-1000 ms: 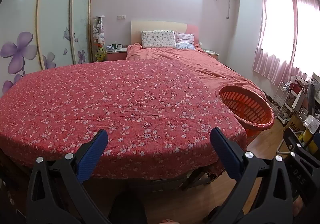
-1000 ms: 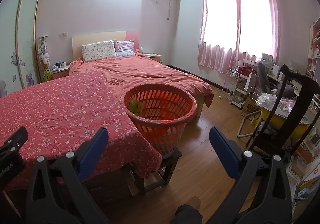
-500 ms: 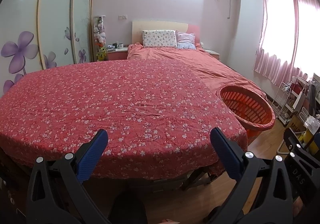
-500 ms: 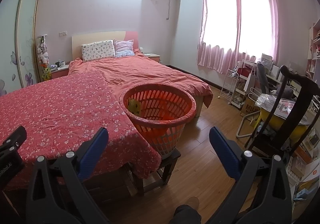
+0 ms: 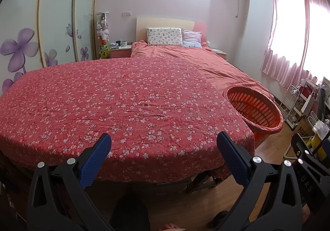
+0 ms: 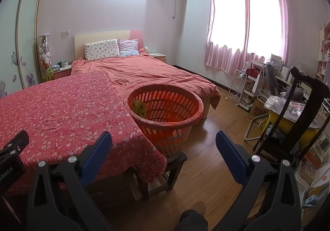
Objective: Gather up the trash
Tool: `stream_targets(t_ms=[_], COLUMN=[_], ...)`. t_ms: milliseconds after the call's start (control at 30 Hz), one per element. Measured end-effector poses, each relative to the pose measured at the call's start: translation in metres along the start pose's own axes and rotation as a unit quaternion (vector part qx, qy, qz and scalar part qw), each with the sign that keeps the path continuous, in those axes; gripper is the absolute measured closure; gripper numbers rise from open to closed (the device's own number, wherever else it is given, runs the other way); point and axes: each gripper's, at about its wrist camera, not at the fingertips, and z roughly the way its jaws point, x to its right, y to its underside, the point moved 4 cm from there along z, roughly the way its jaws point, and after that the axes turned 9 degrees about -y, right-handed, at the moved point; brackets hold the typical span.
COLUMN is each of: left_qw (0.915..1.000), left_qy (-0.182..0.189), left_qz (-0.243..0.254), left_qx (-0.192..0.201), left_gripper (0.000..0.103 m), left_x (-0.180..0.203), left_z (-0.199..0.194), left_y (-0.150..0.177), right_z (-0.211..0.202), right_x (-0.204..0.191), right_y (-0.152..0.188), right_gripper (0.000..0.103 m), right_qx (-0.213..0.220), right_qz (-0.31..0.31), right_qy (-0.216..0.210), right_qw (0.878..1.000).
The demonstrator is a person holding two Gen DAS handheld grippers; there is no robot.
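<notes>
While both tongs gape wide and level, left (image 5: 164, 154), right (image 6: 164, 153), nothing is held.

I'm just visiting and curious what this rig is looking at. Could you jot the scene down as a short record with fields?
Setting: bedroom
Work surface: table under a red floral cloth, no trash visible on it
Bin: round orange slotted plastic basket on a dark wooden stool, at the cloth's right edge
Bin contents: a yellow-green packet against the inner wall
Left gripper: fingers open, holding nothing, facing the cloth
Right gripper: fingers open, holding nothing, facing the basket
Behind: bed with a plain coral quilt
</notes>
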Motion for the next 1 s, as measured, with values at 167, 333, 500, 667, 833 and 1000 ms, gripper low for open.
stream_targets(t_ms=[167,333,500,667,833,1000], left_qw=[0.9999,0.9998,0.9999,0.9999,0.9999,0.9999], left_qy=[0.0,0.002,-0.001,-0.004,-0.008,-0.009], left_qz=[-0.014,-0.02,-0.016,-0.014,-0.01,-0.007], left_qx=[0.002,0.0,0.0,0.0,-0.001,0.0], left_gripper=[0.002,0.002,0.002,0.002,0.002,0.002], left_x=[-0.005,-0.0062,-0.0053,-0.0045,-0.0028,-0.001], left_z=[-0.0023,-0.0028,-0.0018,-0.001,-0.0008,-0.0015], left_y=[-0.0031,-0.0042,-0.0037,-0.0036,-0.0029,-0.0025], right_z=[0.0015,0.002,0.0023,0.0021,0.0016,0.0018], right_x=[-0.0008,-0.0009,-0.0008,-0.0009,-0.0011,-0.0008], right_y=[-0.0005,-0.0003,-0.0002,-0.0003,-0.0006,-0.0005], right_gripper=[0.005,0.005,0.005,0.004,0.004,0.004], right_qx=[-0.001,-0.001,-0.002,-0.001,-0.001,-0.001], right_qz=[-0.003,-0.003,-0.003,-0.003,-0.003,-0.003], right_qy=[-0.001,-0.001,-0.001,-0.001,0.0,-0.001], right_qw=[1.0,1.0,1.0,1.0,1.0,1.0])
